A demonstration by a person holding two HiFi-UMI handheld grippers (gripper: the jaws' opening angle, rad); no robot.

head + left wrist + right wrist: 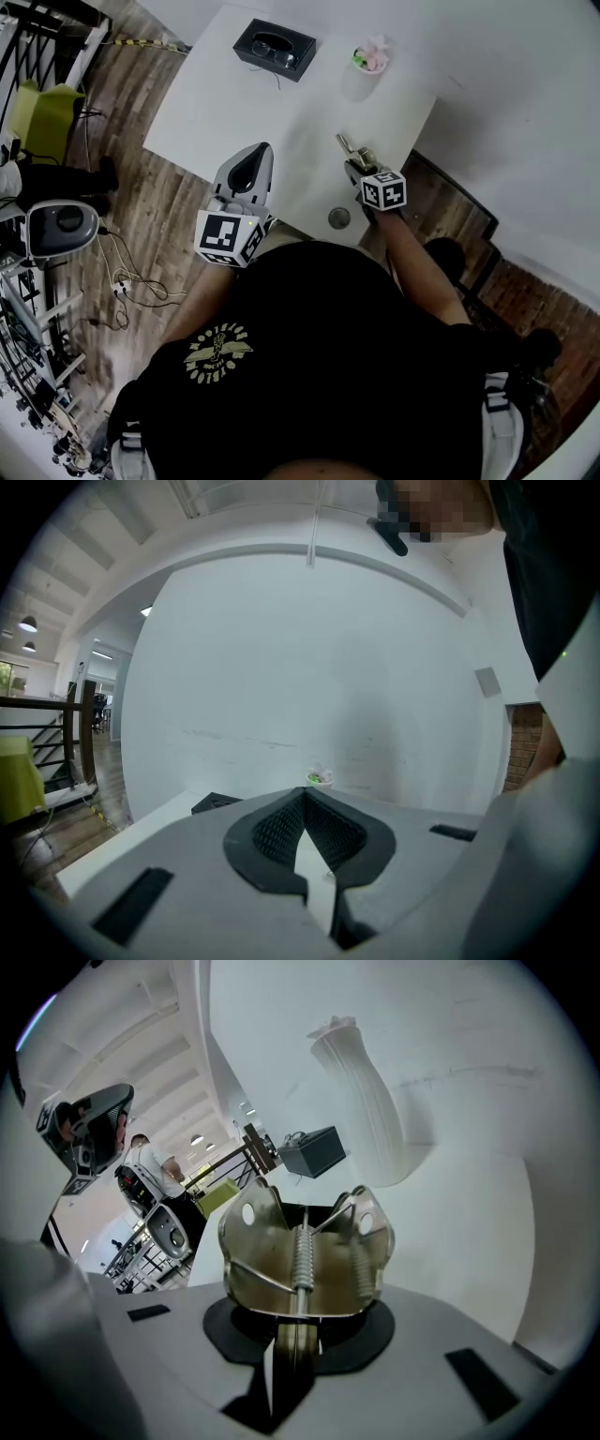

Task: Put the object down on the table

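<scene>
Right hand-held gripper [361,167] is clenched on a shiny metal spring clip with two holed wings and a coiled spring [305,1251]. The clip's lower end is pinched between the jaws, with the wings sticking out ahead of them. In the head view the clip [349,148] hangs over the white tabletop [281,103], near its close edge. Whether it touches the surface can't be told.

Left hand-held gripper [251,171] has its jaws closed tip to tip on nothing, and it sits beside the right one.

A black open case holding glasses [275,49] lies well ahead of both.

Progress, as a judgement: the clip is carried over the tabletop. What's left is to set it down, let go and pull back.
</scene>
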